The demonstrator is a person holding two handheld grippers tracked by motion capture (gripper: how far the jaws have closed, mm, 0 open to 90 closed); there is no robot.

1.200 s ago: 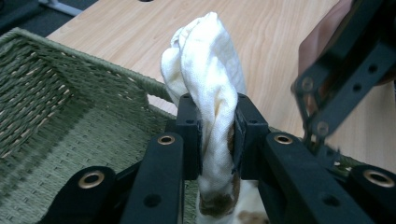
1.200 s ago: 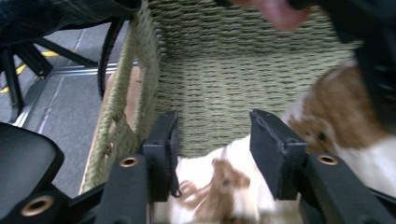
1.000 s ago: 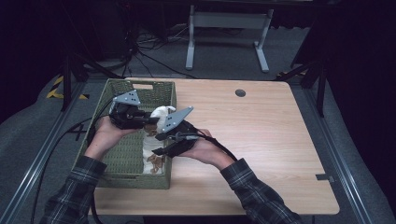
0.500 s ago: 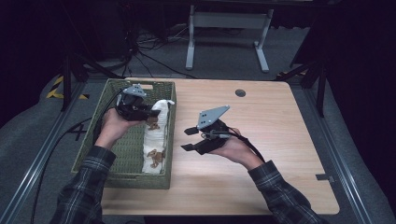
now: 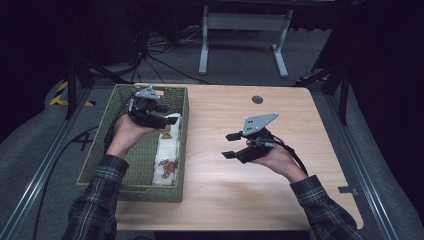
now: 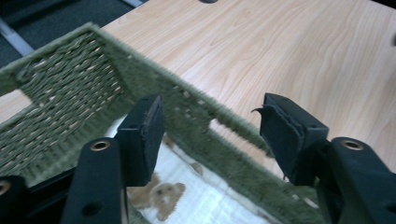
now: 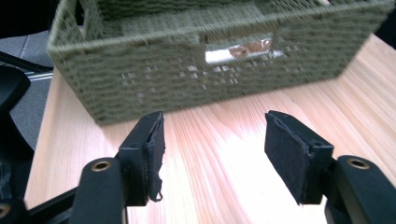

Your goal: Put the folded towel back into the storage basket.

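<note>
Hovering with jaws apart, left gripper (image 5: 162, 114) is nearer the cloth (image 5: 166, 150), lengthwise along the basket's (image 5: 97, 162) desk-side wall; right gripper (image 5: 231, 145) empty, apart.

High view dim with dark surroundings, only the wooden table (image 5: 280, 125) lit from above; right gripper view has bright glare on the wood just beyond the jaws, woven basket (image 7: 210, 60) soft/blurred, jaws underexposed in both gripper views.

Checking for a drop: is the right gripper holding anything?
No, the right gripper has its jaws apart, with bare table between them.
</note>
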